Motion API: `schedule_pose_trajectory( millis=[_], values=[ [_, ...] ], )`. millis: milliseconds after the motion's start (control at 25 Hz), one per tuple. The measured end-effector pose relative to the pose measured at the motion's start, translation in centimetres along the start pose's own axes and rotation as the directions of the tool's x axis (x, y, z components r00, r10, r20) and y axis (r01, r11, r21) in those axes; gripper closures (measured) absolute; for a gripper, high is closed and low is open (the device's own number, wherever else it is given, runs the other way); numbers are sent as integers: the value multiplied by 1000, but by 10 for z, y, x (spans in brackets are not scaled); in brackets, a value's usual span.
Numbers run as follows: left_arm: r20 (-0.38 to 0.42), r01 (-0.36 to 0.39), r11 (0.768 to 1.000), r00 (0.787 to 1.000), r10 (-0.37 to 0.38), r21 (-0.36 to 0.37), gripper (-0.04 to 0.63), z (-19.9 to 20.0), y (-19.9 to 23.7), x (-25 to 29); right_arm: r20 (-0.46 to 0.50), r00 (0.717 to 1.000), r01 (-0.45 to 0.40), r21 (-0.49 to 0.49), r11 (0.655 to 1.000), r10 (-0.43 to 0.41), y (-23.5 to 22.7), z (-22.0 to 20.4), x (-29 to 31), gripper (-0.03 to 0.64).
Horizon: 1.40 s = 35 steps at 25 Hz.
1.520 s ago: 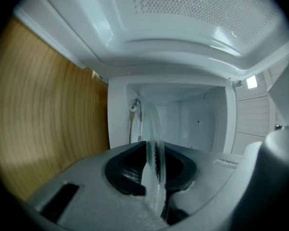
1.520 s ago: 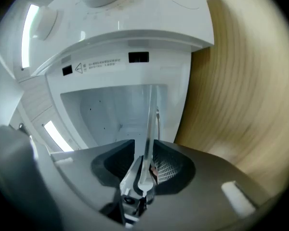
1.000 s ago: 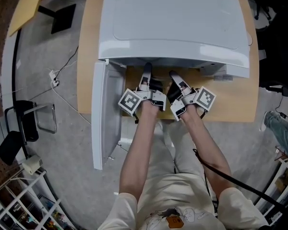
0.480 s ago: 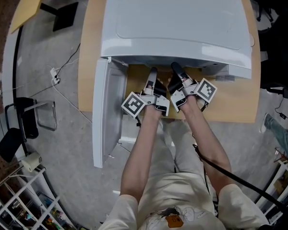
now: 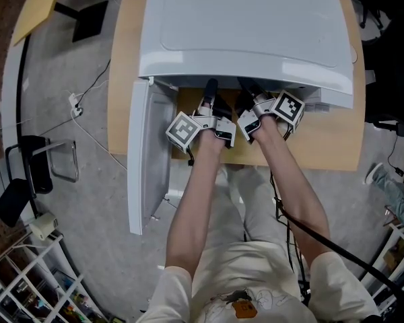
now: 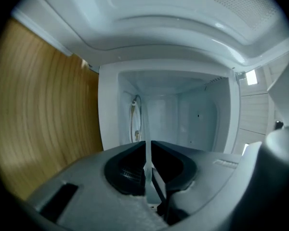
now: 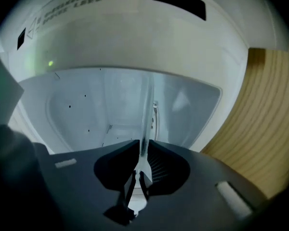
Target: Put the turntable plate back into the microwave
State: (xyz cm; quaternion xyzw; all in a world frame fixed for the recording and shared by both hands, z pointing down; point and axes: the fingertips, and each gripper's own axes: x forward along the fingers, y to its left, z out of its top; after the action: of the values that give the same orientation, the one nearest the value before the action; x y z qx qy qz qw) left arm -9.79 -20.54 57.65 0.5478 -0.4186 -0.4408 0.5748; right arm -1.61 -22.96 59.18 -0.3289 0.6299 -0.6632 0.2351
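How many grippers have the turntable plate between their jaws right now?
2: the left gripper, jaws closing on the plate, and the right gripper beside it, jaws opening around its edge.

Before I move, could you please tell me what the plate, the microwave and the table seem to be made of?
Plate: probably clear glass, glossy; its thin edge looks see-through.
Microwave: smooth white casing with a soft sheen; painted metal or plastic, I cannot tell which.
Table: wood or wood-look laminate, matte; grain lines show.

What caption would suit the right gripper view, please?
Right gripper's opening jaws hold the clear glass turntable plate at the open white microwave.
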Motion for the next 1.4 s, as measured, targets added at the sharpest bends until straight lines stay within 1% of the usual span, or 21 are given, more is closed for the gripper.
schedule_pose_trajectory(
  millis=[120, 200, 280, 320, 400, 520, 600, 640, 680, 720, 760, 960, 1040, 1160, 1240, 1320, 1400],
  values=[
    [-1, -44, 999, 999, 44, 29, 560, 9, 8, 3, 5, 1000, 24, 2, 1000, -24, 2, -1, 7, 557],
    [-2, -68, 997, 998, 68, 33, 561, 14, 17, 0, -12, 999, 46, -21, 999, -46, 2, -6, 9, 559],
    [1, -75, 997, 997, 75, 34, 563, 17, 19, -2, -36, 999, 33, -31, 999, -35, 7, -12, 10, 490],
    [2, -75, 996, 997, 75, 38, 563, 17, 19, -2, -44, 999, 22, -23, 1000, -23, 9, -14, 10, 467],
    [2, -79, 996, 997, 79, 43, 563, 17, 19, -1, -47, 999, 22, -4, 1000, -22, 9, -16, 8, 457],
    [3, -106, 994, 994, 106, 37, 565, 16, 24, -3, -29, 996, 82, 13, 997, -82, 1, -20, -1, 456],
    [5, -126, 992, 992, 126, 33, 568, 15, 29, -4, -8, 993, 114, 27, 993, -114, -2, -24, -11, 462],
    [6, -130, 991, 992, 129, 32, 569, 15, 30, -3, 1, 993, 119, 35, 992, -119, -3, -26, -17, 476],
    [6, -129, 991, 992, 129, 32, 569, 15, 31, -3, 11, 993, 119, 41, 992, -119, -3, -28, -21, 494],
    [5, -128, 991, 992, 127, 34, 569, 15, 30, -2, 18, 993, 118, 44, 992, -119, -3, -28, -25, 541],
    [4, -126, 991, 992, 126, 37, 569, 14, 29, 0, 21, 993, 118, 47, 992, -119, -4, -28, -26, 555],
    [10, -112, 993, 994, 111, 40, 569, 16, 27, 1, 25, 992, 125, 77, 989, -128, -14, -22, -22, 545],
    [-1, -117, 992, 993, 117, 40, 569, 14, 28, 2, 22, 989, 146, 73, 987, -148, -19, -17, -20, 583],
    [-14, -114, 993, 993, 114, 35, 570, 15, 28, 0, 19, 984, 176, 60, 983, -178, -22, -16, -17, 583],
    [-22, -109, 993, 994, 110, 33, 577, 15, 27, -4, 33, 982, 181, 74, 981, -184, -22, -14, -15, 584],
    [-30, -105, 993, 994, 107, 60, 594, 13, 23, -9, 48, 980, 188, 83, 979, -192, -23, -13, -13, 588],
    [-49, -102, 989, 993, 107, 107, 594, 10, 18, -14, 55, 980, 189, 79, 979, -194, -21, -12, -10, 588]
  ],
)
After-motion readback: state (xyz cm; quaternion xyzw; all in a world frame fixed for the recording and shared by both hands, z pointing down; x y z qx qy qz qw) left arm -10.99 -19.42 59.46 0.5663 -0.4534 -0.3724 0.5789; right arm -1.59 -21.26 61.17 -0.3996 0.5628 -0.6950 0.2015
